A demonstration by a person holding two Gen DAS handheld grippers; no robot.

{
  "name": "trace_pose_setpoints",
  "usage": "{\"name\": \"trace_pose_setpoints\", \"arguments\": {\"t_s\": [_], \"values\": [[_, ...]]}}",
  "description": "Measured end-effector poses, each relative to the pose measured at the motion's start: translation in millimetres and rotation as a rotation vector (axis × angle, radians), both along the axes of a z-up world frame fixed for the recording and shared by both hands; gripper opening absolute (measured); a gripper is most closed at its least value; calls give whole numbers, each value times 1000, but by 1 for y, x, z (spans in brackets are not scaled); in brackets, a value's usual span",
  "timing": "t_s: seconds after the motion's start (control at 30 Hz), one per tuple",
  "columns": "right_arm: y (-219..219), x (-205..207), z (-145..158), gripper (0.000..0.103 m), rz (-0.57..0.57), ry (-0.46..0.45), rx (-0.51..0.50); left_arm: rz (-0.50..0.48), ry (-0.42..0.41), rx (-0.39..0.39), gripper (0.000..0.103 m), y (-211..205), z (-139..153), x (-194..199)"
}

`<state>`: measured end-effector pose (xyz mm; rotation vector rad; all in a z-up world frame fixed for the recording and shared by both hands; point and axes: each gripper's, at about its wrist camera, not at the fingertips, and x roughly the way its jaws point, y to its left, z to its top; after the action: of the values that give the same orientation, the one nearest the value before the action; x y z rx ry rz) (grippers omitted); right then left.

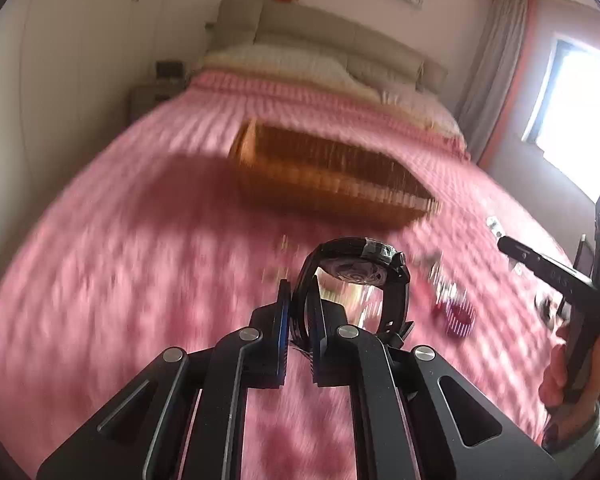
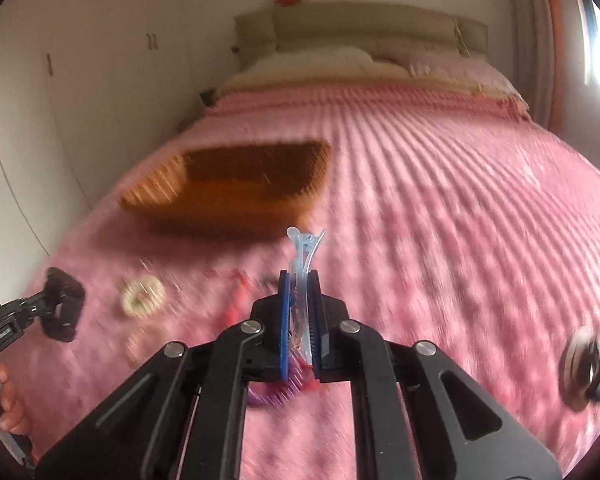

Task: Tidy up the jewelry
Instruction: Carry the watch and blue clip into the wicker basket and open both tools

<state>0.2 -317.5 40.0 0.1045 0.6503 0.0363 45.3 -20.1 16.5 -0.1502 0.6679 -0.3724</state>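
Note:
My left gripper [image 1: 300,294] is shut on the strap of a black wristwatch [image 1: 364,258], which hangs just above the pink bedspread [image 1: 140,280]. In the right wrist view the same watch [image 2: 62,306] shows at the far left. My right gripper [image 2: 300,282] is shut on a light-blue hair clip [image 2: 305,248] whose tip sticks out past the fingers. A brown wicker basket [image 1: 328,176] [image 2: 236,188] lies open on the bed beyond both grippers.
Loose pieces lie on the bedspread [image 2: 460,220]: a cream beaded ring [image 2: 143,295], a red item [image 2: 240,300], a purple piece [image 2: 268,394] and a red ribbed one [image 1: 458,318]. A blurred round object [image 2: 578,364] is at the right. Pillows [image 1: 300,64] lie at the bed's head.

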Motion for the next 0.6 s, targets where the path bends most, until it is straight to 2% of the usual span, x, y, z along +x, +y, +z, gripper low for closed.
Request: {"name": "trace_pose_setpoints", "arguments": {"t_s": [0.17,0.27,0.4,0.6], "values": [[18,46,38,7,62,-74,10,9,-66,-9,6,-21,39,52],[29,88,44,7,83,-69,7,8,-70,-15,6,-36,49,91],[33,147,31,7,104,-7,47,22,-47,-8,6,-53,46,144],[29,217,-14,7,92,141,93,31,47,29,6,-66,13,201]]}}
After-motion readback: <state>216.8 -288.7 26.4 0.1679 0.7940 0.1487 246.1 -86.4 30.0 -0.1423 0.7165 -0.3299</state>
